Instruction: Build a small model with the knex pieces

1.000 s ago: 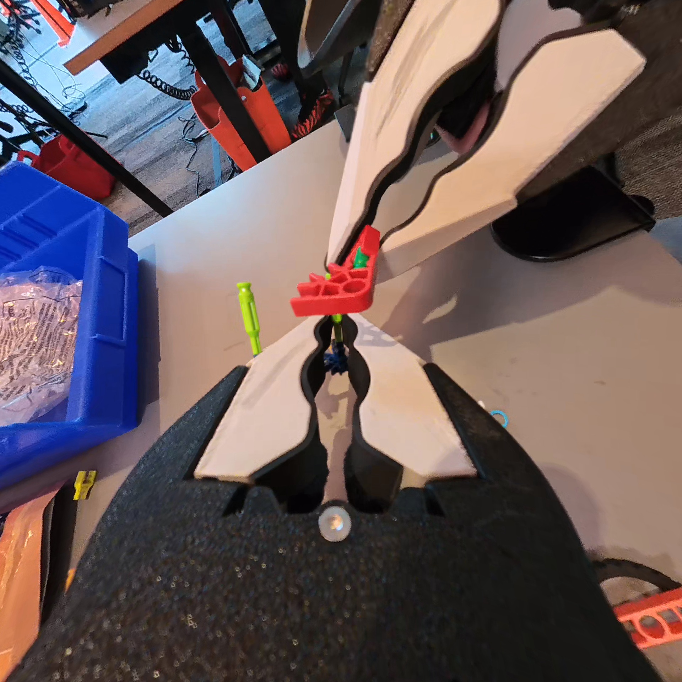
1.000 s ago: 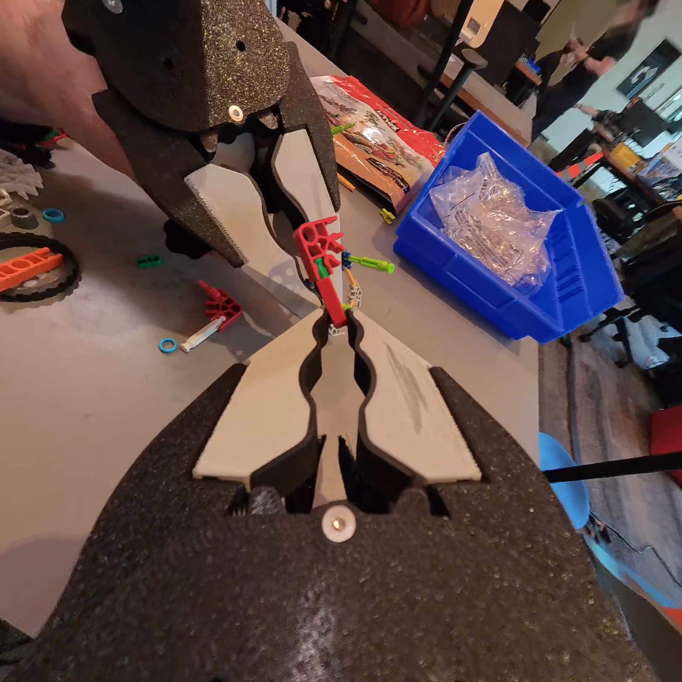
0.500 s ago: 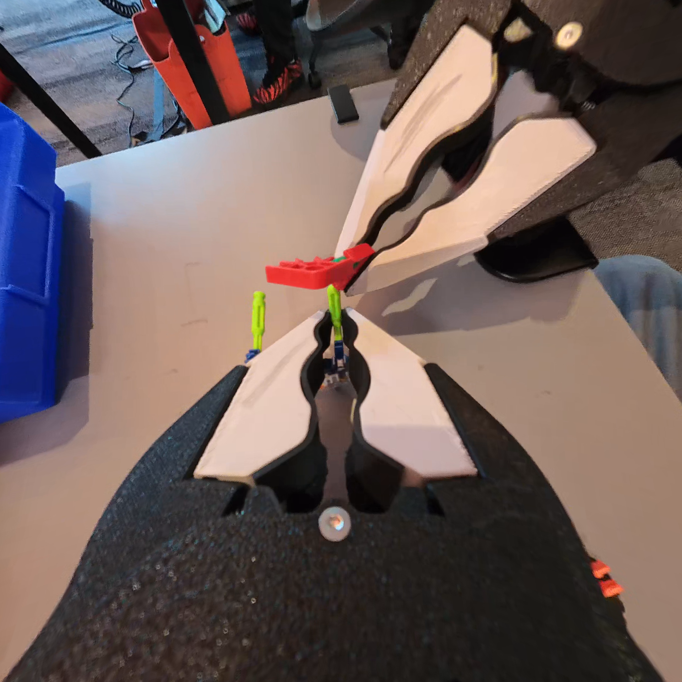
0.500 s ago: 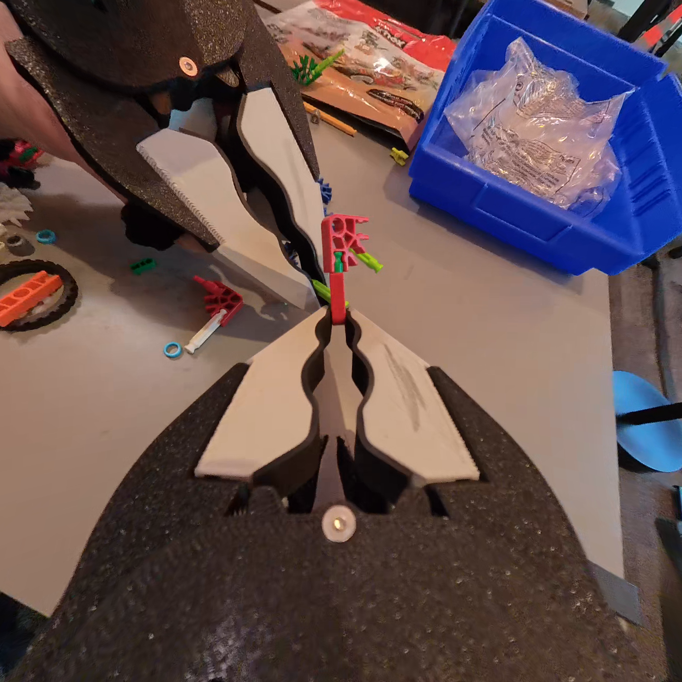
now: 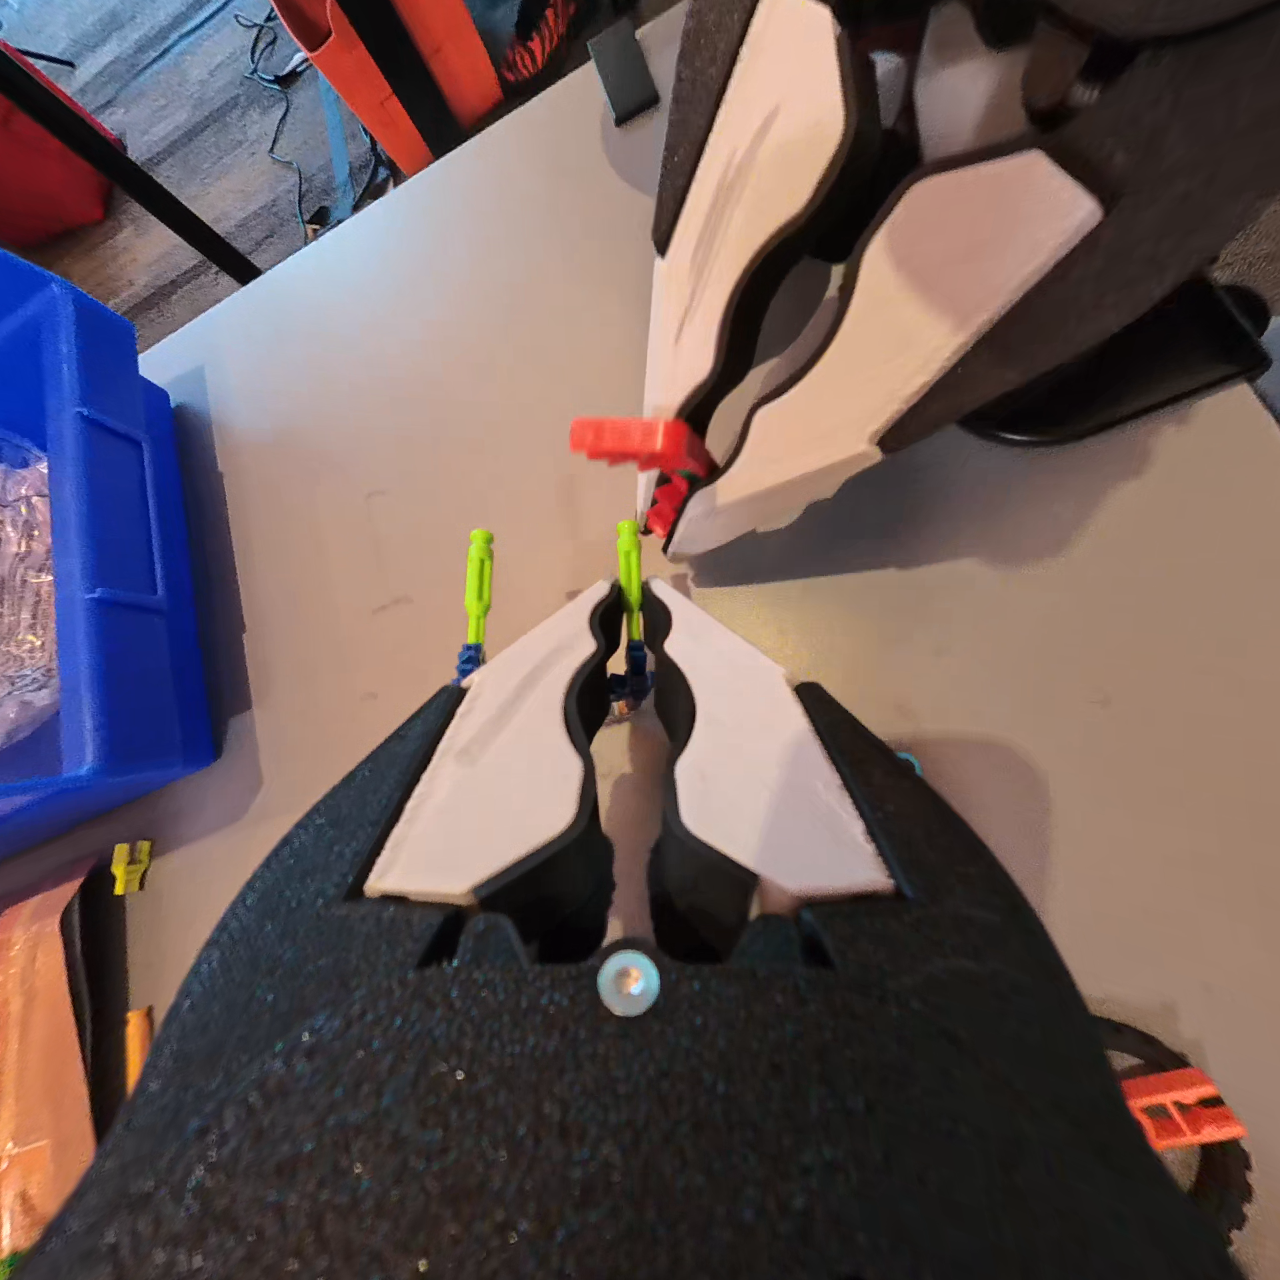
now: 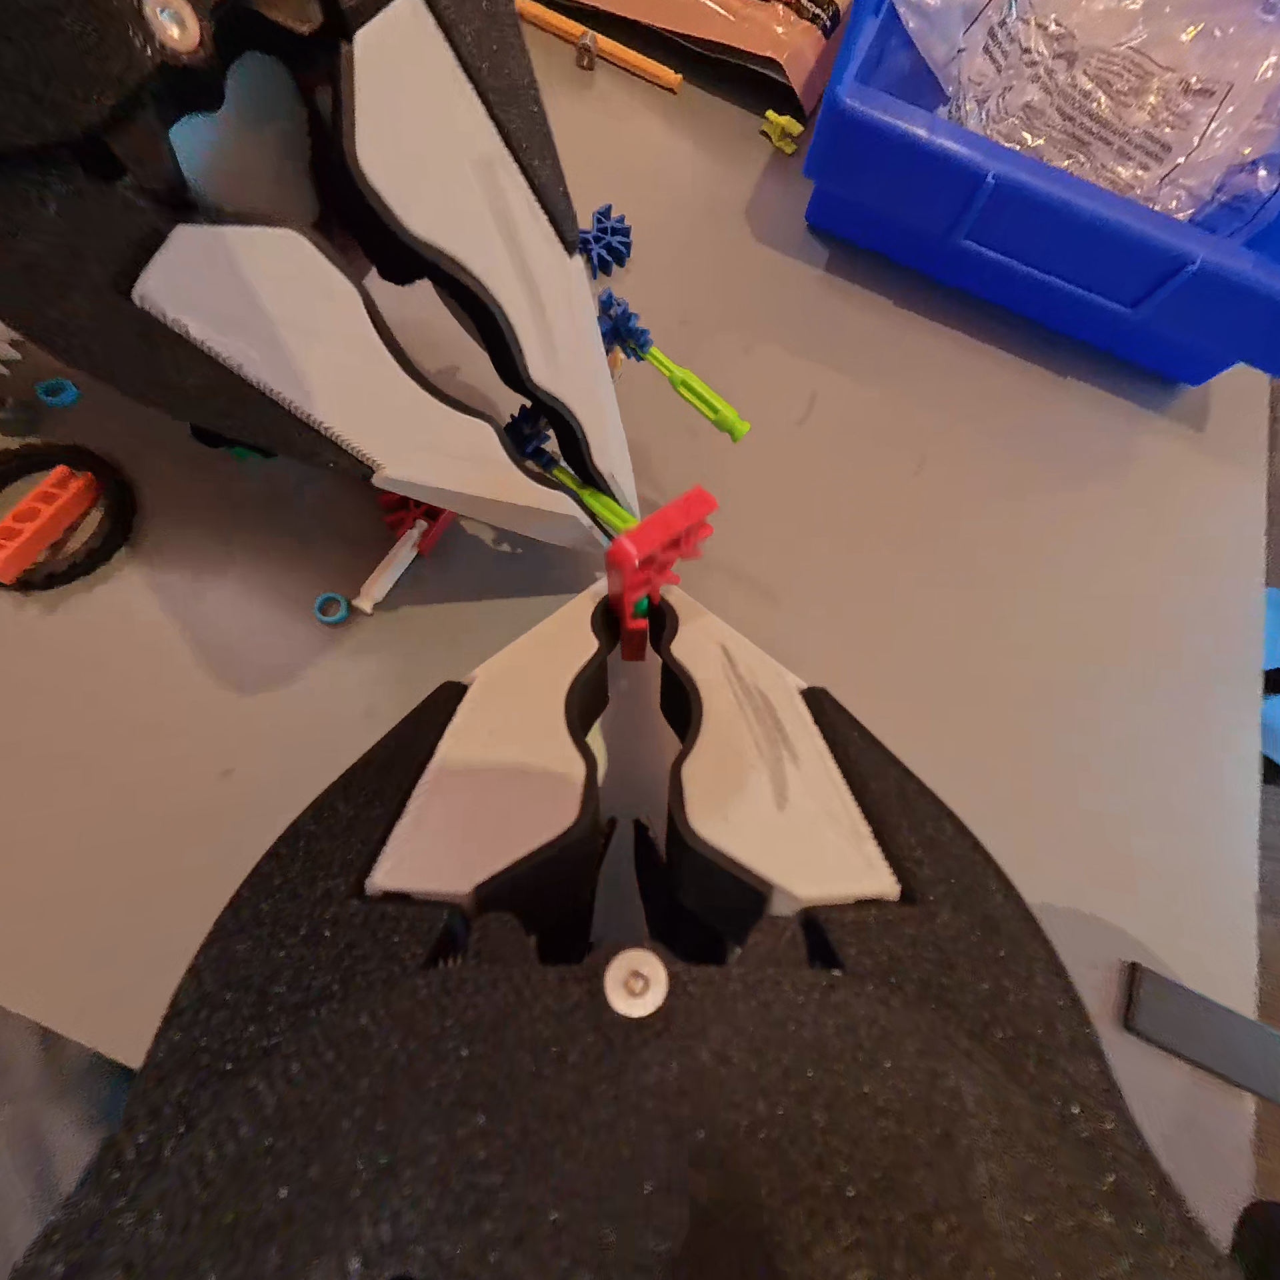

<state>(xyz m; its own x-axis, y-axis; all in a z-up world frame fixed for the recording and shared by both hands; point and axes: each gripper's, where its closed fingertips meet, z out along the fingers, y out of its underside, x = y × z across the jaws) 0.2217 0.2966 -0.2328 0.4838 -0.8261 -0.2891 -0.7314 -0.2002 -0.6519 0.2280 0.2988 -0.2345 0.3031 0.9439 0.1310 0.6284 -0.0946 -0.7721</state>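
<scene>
My left gripper (image 5: 629, 589) is shut on a lime-green rod (image 5: 629, 568) that is part of a small assembly with blue snowflake connectors (image 6: 623, 329) and a second green rod (image 5: 479, 589). My right gripper (image 6: 634, 602) is shut on a red angled connector (image 6: 658, 547) with a small dark-green piece in it. In the left wrist view the red connector (image 5: 634, 443) sits just above and right of the held rod's tip, close to it. In the right wrist view the left gripper (image 6: 613, 516) comes in from the upper left, and its rod (image 6: 596, 502) meets the red connector.
A blue bin (image 6: 1004, 201) holding a clear plastic bag (image 6: 1108, 90) stands at the table's side. A printed bag (image 6: 727, 28), a yellow clip (image 6: 783, 130), a red connector with a white rod (image 6: 409, 540), a blue ring (image 6: 331, 609) and a black tyre with an orange piece (image 6: 48, 516) lie around. The grippers are tip to tip, or close to it. The yellow clip (image 6: 783, 130) is about equally far from each gripper, around 25 cm. My left wrist view (image 5: 130, 864) looks at it from another angle.
The two grippers have closed in on each other. The red connector has turned and dropped toward the tip of the green rod held by my left gripper. Both stay shut.
</scene>
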